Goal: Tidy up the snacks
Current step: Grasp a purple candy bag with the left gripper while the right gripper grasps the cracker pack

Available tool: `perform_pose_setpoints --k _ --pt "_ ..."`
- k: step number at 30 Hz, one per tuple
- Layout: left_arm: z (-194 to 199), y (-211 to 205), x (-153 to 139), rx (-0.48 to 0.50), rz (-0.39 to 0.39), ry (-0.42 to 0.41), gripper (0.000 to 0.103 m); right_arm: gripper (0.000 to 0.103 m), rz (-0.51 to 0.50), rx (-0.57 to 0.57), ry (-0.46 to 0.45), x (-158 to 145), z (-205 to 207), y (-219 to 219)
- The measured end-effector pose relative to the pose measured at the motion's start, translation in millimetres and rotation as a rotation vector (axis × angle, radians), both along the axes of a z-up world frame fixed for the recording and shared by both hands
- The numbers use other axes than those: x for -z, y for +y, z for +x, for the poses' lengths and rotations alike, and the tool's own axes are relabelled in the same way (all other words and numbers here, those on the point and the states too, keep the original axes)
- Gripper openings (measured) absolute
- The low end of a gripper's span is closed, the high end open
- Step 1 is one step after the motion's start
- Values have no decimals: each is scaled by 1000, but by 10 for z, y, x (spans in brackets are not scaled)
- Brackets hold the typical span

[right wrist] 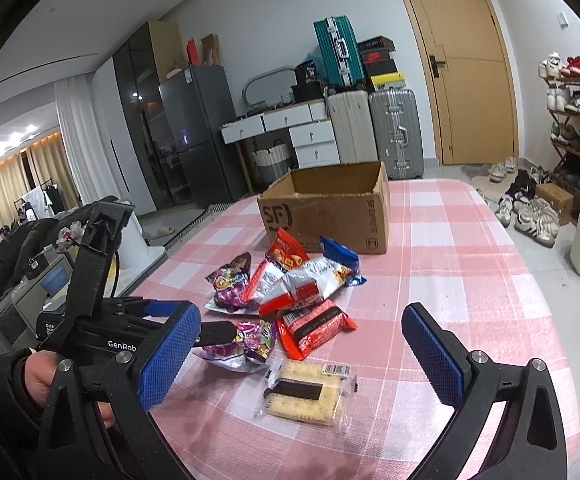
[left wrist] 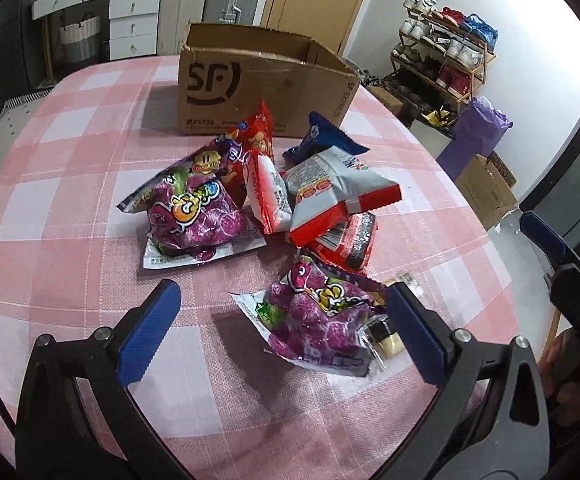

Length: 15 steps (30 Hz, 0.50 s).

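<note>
- Snacks lie in a loose heap on the middle of the table, just in front of the cardboard box [left wrist: 265, 80], none inside it that can be seen.
- Nearest the left gripper [left wrist: 285, 320] is a glossy purple gummy bag [left wrist: 318, 320], puffy and crinkled, with a cartoon print; it lies between the spread blue pads without touching either.
- A second purple gummy bag [left wrist: 193, 208] of the same print sits further back to the left, propped up and bulging.
- Beside it stand a shiny red packet [left wrist: 259, 136], tilted upright, and a white-and-red foil pouch [left wrist: 338, 192] with a serrated end, lying across a flat red wafer pack [left wrist: 346, 244].
- A dark blue wrapper [left wrist: 322, 136] with a zigzag edge leans close to the box front.
- A clear cracker packet [right wrist: 306, 394], rectangular with pale perforated biscuits and a black label, lies flat nearest the right gripper [right wrist: 302, 348], apart from the heap.
- Both grippers hover over the table with jaws wide and hold nothing; their pads are blue, ridged rubber on black plastic arms.
- The box is brown corrugated board, worn and creased, with its top open.
- The table wears a woven tablecloth [right wrist: 450, 240] in pink and white check.
</note>
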<state>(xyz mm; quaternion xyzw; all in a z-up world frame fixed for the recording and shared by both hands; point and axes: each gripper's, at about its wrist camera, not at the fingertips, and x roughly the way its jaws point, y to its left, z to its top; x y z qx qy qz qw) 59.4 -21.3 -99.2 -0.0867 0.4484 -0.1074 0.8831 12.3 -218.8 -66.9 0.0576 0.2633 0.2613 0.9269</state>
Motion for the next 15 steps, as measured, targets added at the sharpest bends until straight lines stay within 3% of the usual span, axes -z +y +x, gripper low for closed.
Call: perform_pose_setpoints --k 6,13,15 --pt "155 43 177 5 -51 42 98 102 0 -15 14 93 67 18" --pt "291 -2 304 41 -102 52 89 102 6 -16 39 186 142 20" --pt "328 -37 350 59 -119 61 83 102 7 -15 42 203 156 13"
